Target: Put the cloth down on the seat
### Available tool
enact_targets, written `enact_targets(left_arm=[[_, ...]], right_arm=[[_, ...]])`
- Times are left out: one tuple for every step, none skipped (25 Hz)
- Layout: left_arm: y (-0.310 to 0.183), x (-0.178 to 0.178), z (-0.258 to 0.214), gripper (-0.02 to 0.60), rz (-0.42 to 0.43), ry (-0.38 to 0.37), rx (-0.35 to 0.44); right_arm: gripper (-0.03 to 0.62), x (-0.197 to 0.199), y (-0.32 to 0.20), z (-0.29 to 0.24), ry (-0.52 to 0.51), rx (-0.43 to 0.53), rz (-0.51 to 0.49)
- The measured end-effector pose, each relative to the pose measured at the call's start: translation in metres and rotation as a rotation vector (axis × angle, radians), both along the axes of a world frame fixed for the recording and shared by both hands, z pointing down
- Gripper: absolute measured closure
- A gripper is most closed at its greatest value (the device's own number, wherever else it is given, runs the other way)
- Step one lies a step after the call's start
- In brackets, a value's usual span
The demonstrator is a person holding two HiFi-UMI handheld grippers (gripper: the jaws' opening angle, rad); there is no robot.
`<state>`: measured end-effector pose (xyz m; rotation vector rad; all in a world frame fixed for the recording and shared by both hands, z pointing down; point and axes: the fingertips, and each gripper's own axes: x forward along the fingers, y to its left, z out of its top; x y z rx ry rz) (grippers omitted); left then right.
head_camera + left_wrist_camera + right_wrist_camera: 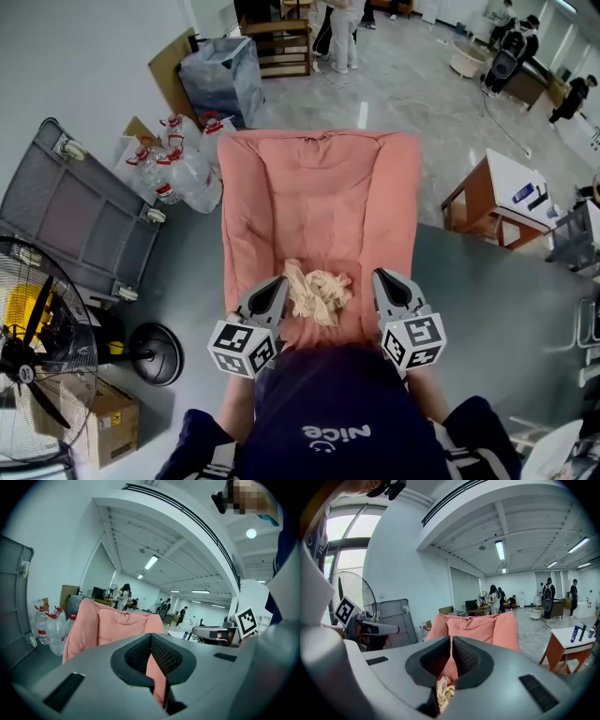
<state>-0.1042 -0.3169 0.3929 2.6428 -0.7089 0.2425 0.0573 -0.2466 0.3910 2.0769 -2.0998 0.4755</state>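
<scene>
Tongs clenched empty, your left gripper (pixel 279 281) and right gripper (pixel 379 276) flank the cloth (pixel 317 292) lying crumpled on the seat (pixel 349 317) at lower centre, so you look finished.

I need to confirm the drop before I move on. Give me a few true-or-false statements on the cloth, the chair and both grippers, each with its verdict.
1. The cloth lies crumpled on the seat of the pink chair. True.
2. The right gripper is clamped on the cloth. False: its jaws are shut on nothing, and the cloth lies free between the two grippers.
3. The left gripper has its jaws wide open. False: they are shut, with nothing between them.
4. In the head view, a fan stands on the floor to the left of the chair. True.
</scene>
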Motion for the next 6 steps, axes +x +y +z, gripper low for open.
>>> enact_targets(left_arm=[[-0.0002,-0.0006,-0.0004,0.561,-0.001,0.001,0.002],[-0.0004,-0.0010,-0.0006,0.561,-0.002,0.002,0.003],[-0.0005,-0.0012,-0.0008,0.561,-0.002,0.002,0.004],[-0.0004,-0.0013,-0.0009,0.561,-0.002,0.003,0.005],[-0.0003,-0.0015,-0.0010,0.561,-0.003,0.004,0.005],[-0.0002,-0.0016,-0.0011,0.561,-0.003,0.005,0.006]], right_arm=[[0.539,-0.0009,0.0000,0.0001,0.002,0.000,-0.002],[0.540,-0.0015,-0.0001,0.0002,0.003,0.000,-0.003],[0.539,-0.0019,0.0000,0.0003,0.005,0.000,-0.003],[0.539,-0.0021,0.0001,0.0002,0.006,0.000,-0.004],[0.540,-0.0023,0.0002,0.0001,0.008,0.000,-0.004],[0.539,-0.0024,0.0004,-0.0001,0.010,0.001,-0.004]])
